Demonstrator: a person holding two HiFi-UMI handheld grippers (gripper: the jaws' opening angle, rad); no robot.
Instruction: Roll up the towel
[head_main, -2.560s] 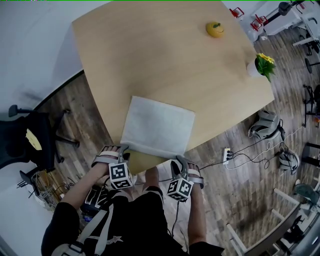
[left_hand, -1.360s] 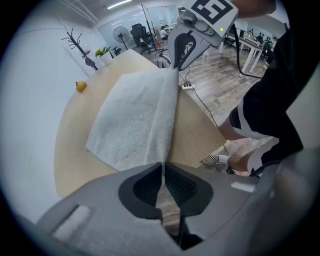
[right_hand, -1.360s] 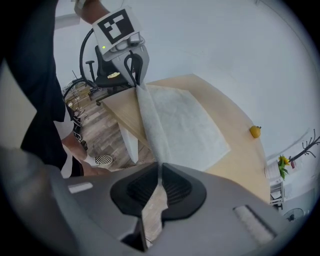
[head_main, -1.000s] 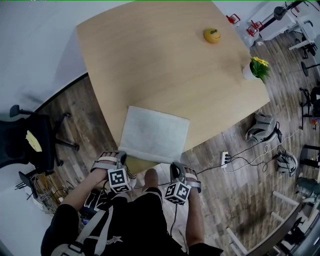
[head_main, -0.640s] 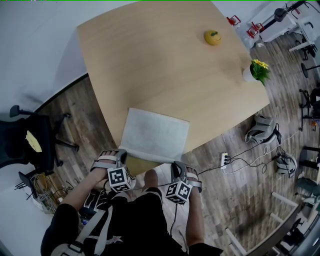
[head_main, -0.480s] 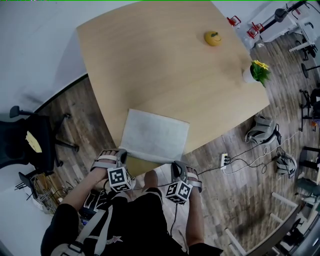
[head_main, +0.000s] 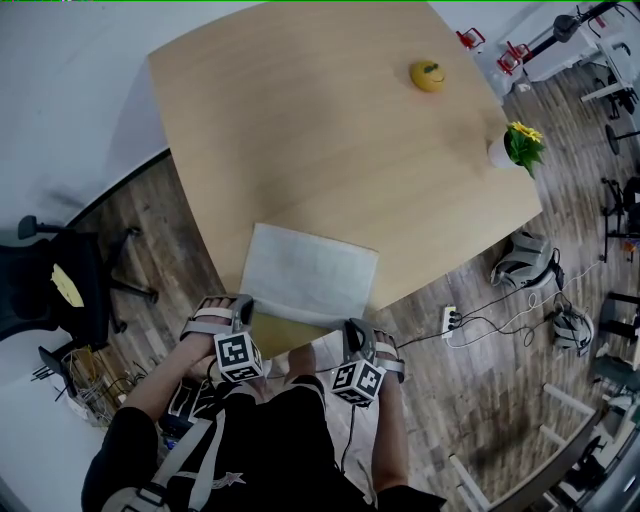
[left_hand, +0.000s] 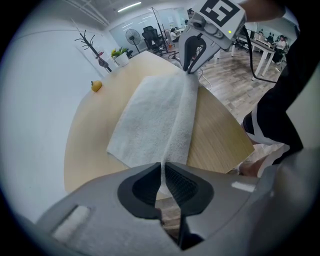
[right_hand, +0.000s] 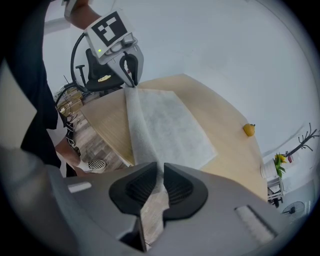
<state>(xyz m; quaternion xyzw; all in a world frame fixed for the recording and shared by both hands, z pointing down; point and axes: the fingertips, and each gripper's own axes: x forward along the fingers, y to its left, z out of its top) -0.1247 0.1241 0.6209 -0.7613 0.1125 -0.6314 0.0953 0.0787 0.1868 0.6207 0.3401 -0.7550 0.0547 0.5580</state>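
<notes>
Though half hidden overhead, left tool and right tool clamped on towel corners.

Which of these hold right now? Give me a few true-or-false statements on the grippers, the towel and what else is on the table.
1. The left gripper pinches a corner of the towel. True.
2. The right gripper holds nothing. False: the towel's other near corner is pinched between its jaws, which have just been opening slightly.
3. The towel is already rolled up. False: it lies spread out, with only its near edge held.
4. A yellow fruit lies on the far part of the table, apart from the towel. True.
5. The plant stands on the towel. False: it stands at the table's right edge, well away from it.
</notes>
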